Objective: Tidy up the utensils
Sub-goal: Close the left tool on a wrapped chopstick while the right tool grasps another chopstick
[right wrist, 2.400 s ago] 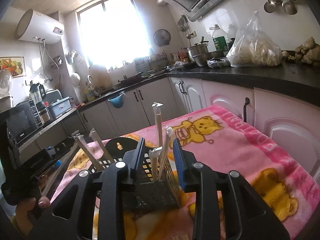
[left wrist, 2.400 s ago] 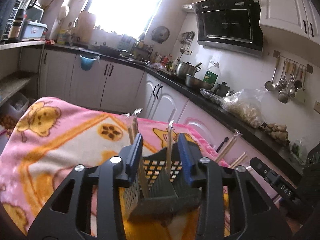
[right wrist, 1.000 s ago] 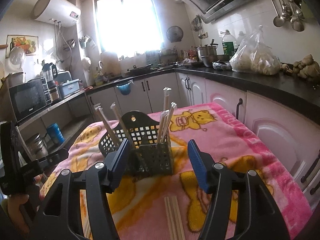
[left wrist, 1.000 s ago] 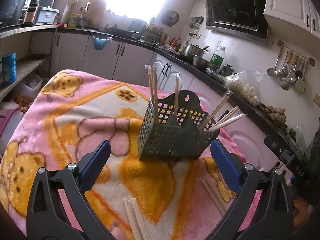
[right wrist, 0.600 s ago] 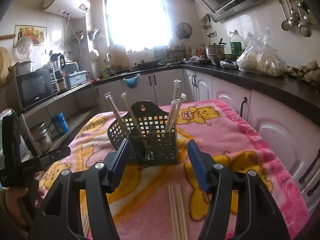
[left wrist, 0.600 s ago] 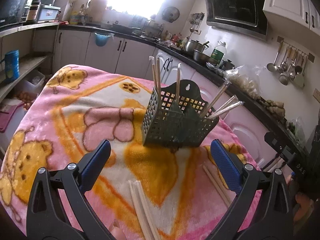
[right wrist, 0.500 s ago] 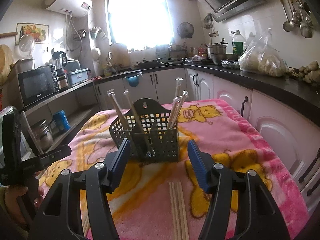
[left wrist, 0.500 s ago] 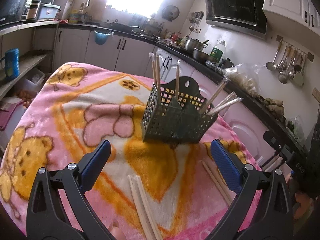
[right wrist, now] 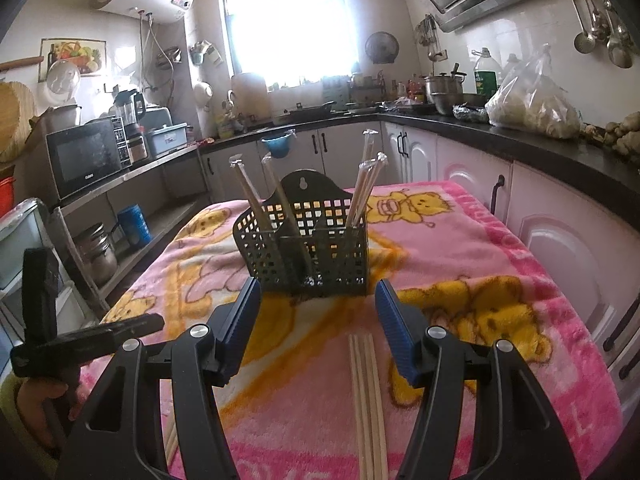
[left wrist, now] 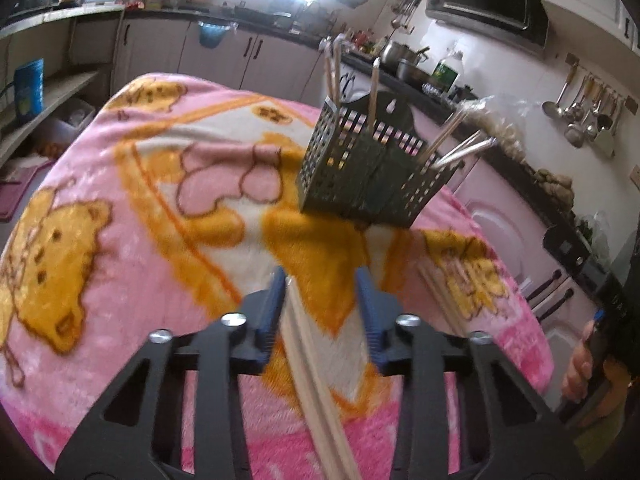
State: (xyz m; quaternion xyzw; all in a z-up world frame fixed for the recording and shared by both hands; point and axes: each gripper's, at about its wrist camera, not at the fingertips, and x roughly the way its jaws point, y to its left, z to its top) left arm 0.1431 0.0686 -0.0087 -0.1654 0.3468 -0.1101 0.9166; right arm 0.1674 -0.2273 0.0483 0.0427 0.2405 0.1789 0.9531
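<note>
A dark perforated utensil caddy (left wrist: 368,176) (right wrist: 308,248) stands on the pink bear blanket (left wrist: 140,208) (right wrist: 500,264) with several wooden chopsticks (right wrist: 366,188) upright in it. In the left wrist view, my left gripper (left wrist: 322,300) is low over the blanket, its blue pads partly closed around loose chopsticks (left wrist: 308,364) lying there, with gaps still on both sides. A second loose bundle (left wrist: 440,288) lies to the right. In the right wrist view, my right gripper (right wrist: 318,320) is open and empty, just before the caddy, above loose chopsticks (right wrist: 366,392).
Kitchen counters with white cabinets (right wrist: 472,176) run along the back and right. A shelf with a microwave (right wrist: 84,156) stands left of the table. Ladles hang on the wall (left wrist: 580,108). The blanket's edges fall away near me (right wrist: 600,400).
My left gripper dropped towards the blanket and narrowed its jaws around the loose chopsticks. My right gripper stayed open and backed slightly from the caddy.
</note>
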